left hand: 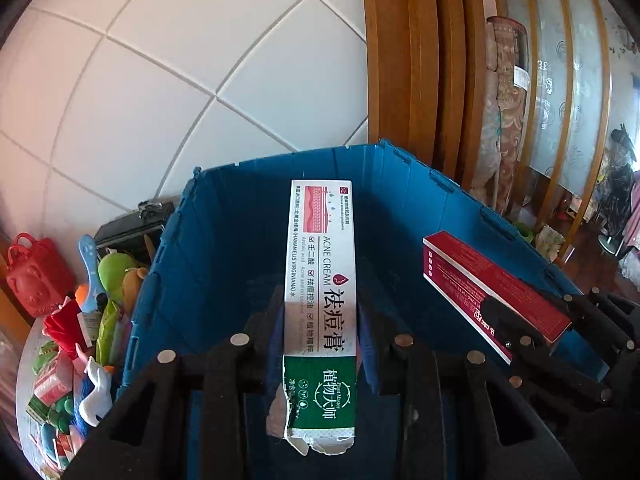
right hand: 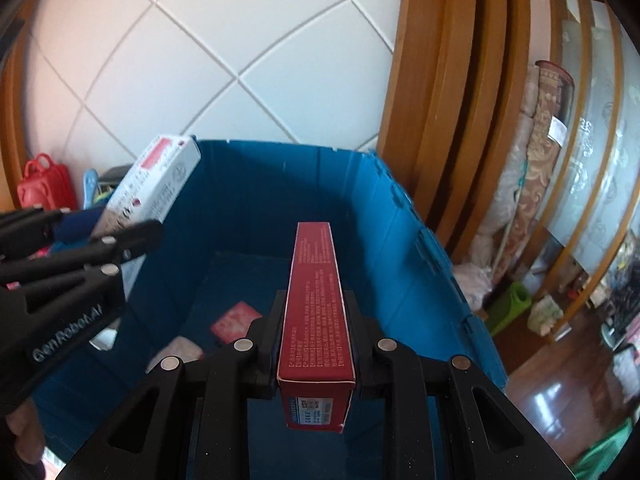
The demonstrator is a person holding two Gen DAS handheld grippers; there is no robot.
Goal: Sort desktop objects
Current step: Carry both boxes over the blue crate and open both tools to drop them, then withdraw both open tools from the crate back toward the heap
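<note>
The left hand-held gripper (left hand: 320,320) clamps a white box (left hand: 320,280); the right hand-held gripper (right hand: 316,320) clamps a red box (right hand: 316,300). Both boxes point forward over the blue bin (right hand: 248,200) below, probably for dropping inside.

Left tool (left hand: 320,320) clamped, right tool (right hand: 316,320) clamped — angled downward

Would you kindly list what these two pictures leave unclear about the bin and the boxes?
- Bin floor, left wrist view: mostly hidden by the white box and left claw.
- Two flat items on the floor, right wrist view: too blurred to identify.
- Red box print: too small.
</note>
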